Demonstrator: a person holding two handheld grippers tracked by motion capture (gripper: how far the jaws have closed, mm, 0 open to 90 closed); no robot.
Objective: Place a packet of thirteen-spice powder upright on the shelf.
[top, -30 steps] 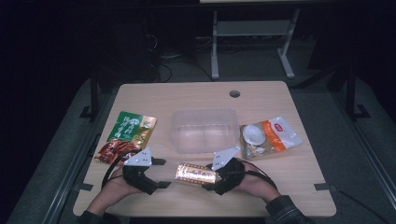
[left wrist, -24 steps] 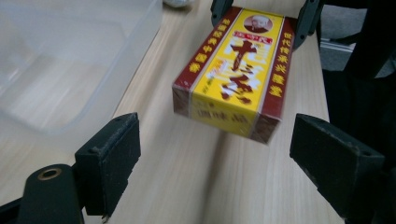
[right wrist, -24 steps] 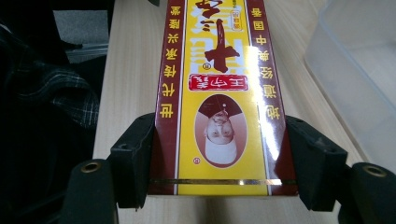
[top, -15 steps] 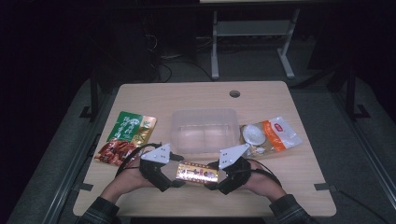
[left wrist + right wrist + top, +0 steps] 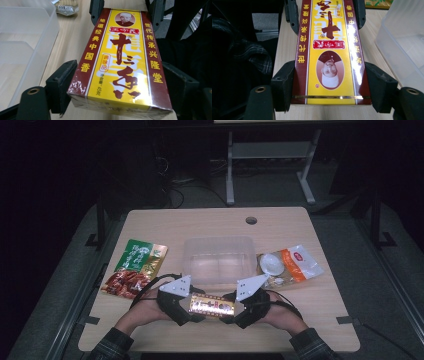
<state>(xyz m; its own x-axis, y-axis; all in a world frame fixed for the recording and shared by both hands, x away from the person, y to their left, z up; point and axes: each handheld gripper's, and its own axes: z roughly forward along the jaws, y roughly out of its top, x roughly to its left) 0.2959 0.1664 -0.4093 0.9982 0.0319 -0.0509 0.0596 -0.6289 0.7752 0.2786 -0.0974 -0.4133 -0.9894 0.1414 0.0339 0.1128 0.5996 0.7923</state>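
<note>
A long yellow and dark red box [image 5: 212, 305] with Chinese print is held a little above the table near the front edge, between the two grippers. My right gripper [image 5: 233, 309] is shut on its right end; in the right gripper view the jaws [image 5: 329, 75] press both long sides. My left gripper [image 5: 192, 308] is at the other end. Its jaws [image 5: 118, 71] have just been closing with the box [image 5: 117, 60] between them, and the pads lie against its sides. A hand holds each gripper.
Just behind the box stands a clear plastic container [image 5: 218, 257]. To its left lies a green and red pouch [image 5: 134, 267], and to its right a white and orange packet [image 5: 290, 265]. The table has a cable hole [image 5: 251, 220] at the back.
The left gripper has moved right to the box's left end and its jaws have come around that end. The right gripper has kept still with the box in it.
</note>
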